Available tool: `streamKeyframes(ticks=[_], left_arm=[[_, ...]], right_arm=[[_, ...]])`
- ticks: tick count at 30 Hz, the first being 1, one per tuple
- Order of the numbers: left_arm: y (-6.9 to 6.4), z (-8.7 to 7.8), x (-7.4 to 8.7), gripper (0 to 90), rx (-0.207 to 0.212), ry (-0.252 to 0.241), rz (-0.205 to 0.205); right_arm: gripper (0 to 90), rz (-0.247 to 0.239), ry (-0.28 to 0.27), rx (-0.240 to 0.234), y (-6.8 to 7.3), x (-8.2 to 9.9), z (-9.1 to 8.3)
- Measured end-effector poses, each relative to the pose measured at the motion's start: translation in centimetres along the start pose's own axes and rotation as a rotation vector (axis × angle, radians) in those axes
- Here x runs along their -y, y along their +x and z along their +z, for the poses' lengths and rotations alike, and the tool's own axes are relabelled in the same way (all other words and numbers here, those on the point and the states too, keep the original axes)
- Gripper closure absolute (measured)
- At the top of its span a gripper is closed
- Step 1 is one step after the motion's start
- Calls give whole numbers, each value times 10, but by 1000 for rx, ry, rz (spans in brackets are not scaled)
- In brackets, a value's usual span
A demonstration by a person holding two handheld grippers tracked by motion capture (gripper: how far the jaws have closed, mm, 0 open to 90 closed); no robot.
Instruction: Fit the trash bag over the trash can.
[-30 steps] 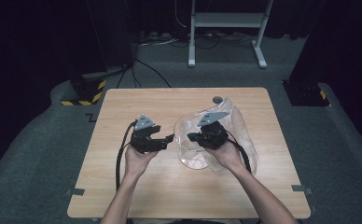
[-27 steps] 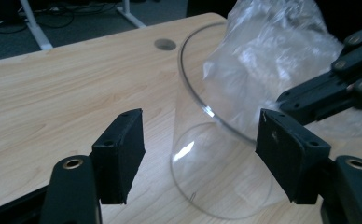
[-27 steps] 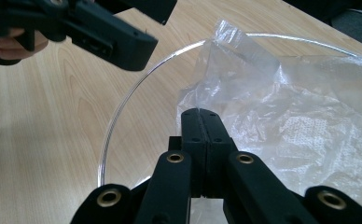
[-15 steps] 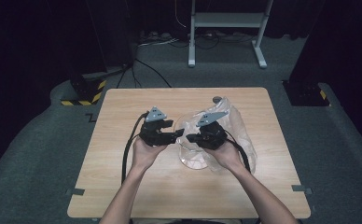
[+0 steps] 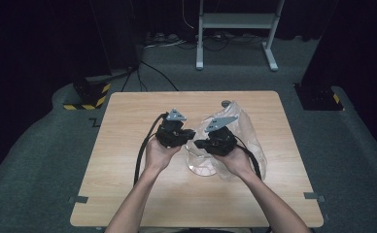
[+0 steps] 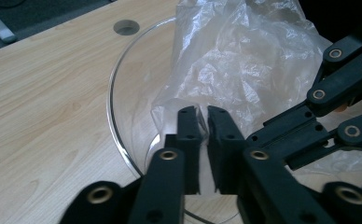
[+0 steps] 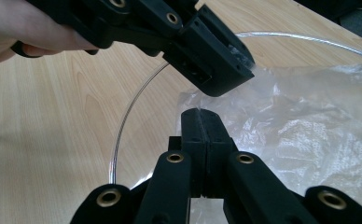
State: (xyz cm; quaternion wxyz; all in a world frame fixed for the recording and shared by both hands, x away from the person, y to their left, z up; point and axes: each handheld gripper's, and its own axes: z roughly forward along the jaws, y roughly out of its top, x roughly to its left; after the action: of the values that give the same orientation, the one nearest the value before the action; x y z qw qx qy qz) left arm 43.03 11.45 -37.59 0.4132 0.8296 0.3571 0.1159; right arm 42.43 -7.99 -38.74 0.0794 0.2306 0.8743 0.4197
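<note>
1. High view: I see both of my grippers side by side over the middle of the light wooden table (image 5: pixel 128 194), meeting at a clear, crinkled plastic bag (image 5: pixel 245 131) and a clear, round glass bowl (image 5: pixel 201 167) beneath it.
2. The bag lies right of centre on the table, its mouth end draped over the bowl's rim toward me and its body trailing off to the far right corner.
3. My left gripper (image 5: pixel 190 136) points to the right, held from below by my left hand (image 5: pixel 158 154); its black cable (image 5: pixel 140 158) loops down along the forearm.
4. My right gripper (image 5: pixel 199 143) points to the left, held by my right hand (image 5: pixel 232 162), with its grey three-cornered plate on top.
5. In the left gripper view, my left gripper (image 6: pixel 203 122) has just been closing, and a fold of the plastic bag (image 6: pixel 244 60) sits between the jaws. The jaws stand almost together with the thin film pinched in the narrow gap, so I read this as a grip on the bag's edge.
6. In that same view the bowl's rim (image 6: pixel 111 107) curves around to the left of the jaws, and the bag hangs inside it.
7. In the right gripper view, my right gripper (image 7: pixel 201 122) has its jaws pressed fully together, the bag's edge caught at their tips.
8. Just above them there, the left gripper (image 7: pixel 244 70) clamps the same edge of the bag (image 7: pixel 309 126), slightly farther along.
</note>
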Motion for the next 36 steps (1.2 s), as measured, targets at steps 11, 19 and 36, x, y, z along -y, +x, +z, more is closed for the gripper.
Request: streamKeyframes(ticks=[11,19,36], left_arm=[[-1,6,6,900,-41,9,1],[2,6,11,900,-47,7,-13],[4,6,14,900,-15,-15,-48]], right_arm=[[696,1,-77,40,-2,2,-17],[587,53,-147,125,-16,9,-44],[403,147,-112,290,-42,25,-54]])
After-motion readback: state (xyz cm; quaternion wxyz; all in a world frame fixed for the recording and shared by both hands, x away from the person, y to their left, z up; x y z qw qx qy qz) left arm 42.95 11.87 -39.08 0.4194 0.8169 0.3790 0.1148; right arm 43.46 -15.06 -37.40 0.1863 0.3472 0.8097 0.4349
